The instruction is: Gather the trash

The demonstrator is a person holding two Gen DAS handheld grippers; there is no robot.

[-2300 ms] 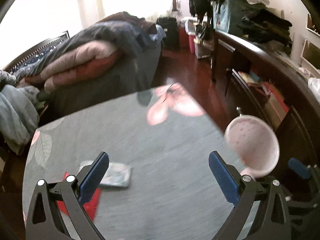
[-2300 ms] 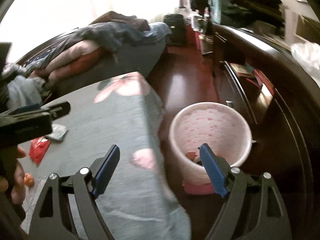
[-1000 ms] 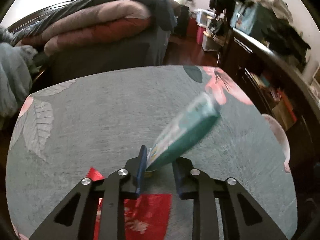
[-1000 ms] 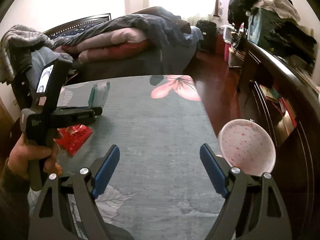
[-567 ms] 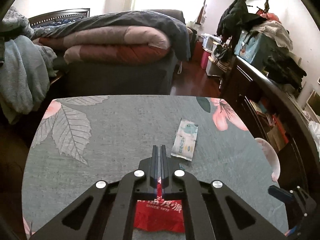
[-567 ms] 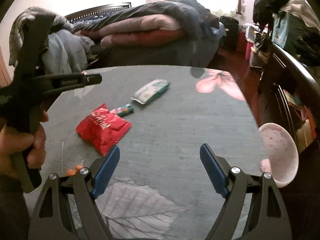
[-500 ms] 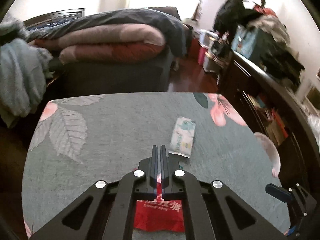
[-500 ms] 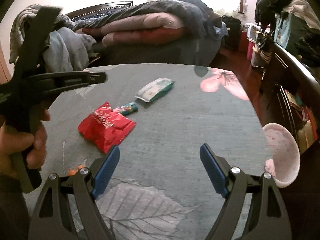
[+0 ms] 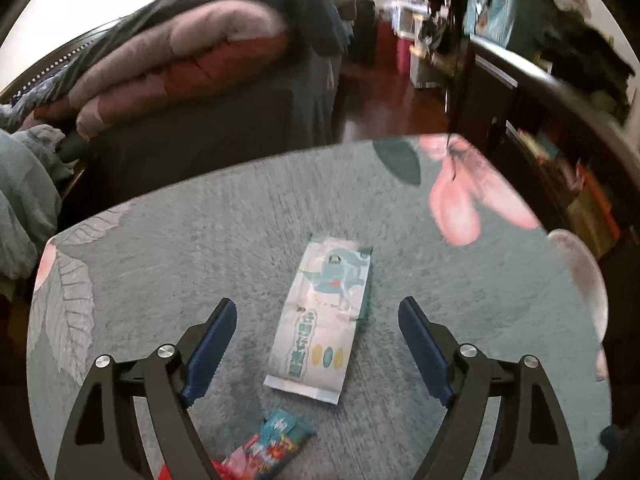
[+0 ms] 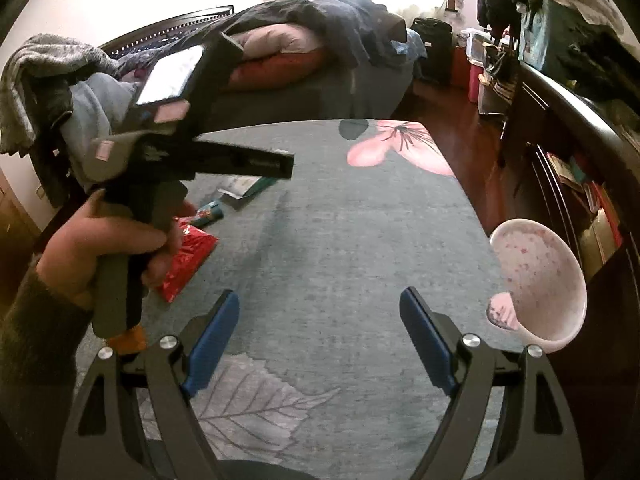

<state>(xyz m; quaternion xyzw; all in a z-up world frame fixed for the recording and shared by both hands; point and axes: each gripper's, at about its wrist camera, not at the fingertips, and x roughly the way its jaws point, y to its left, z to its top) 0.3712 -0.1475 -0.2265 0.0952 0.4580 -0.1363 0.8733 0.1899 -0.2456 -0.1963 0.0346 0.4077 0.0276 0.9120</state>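
A white and teal wipes packet (image 9: 326,312) lies flat on the grey floral table (image 9: 200,240). My left gripper (image 9: 316,308) hovers over it with its jaws opening wide; the packet shows between the fingers and neither pad presses on it. Nearer me lie a small teal and red wrapper (image 9: 276,446) and the corner of a red snack bag (image 9: 166,474). In the right wrist view, a hand holds the left gripper (image 10: 280,164) above the wipes packet (image 10: 240,190), small wrapper (image 10: 208,214) and red bag (image 10: 188,260). My right gripper (image 10: 320,332) is open and holds nothing.
A pink speckled bin (image 10: 540,276) stands off the table's right edge, also in the left wrist view as the bin (image 9: 580,276). Small orange bits (image 10: 134,338) lie at the near left. A bed with piled blankets (image 9: 192,64) is behind; dark shelves (image 10: 580,168) run along the right.
A second ago the left gripper held the wipes packet; it let go, shut empty, and now stands wide open, closer over the packet. The right gripper stayed open and shifted a little.
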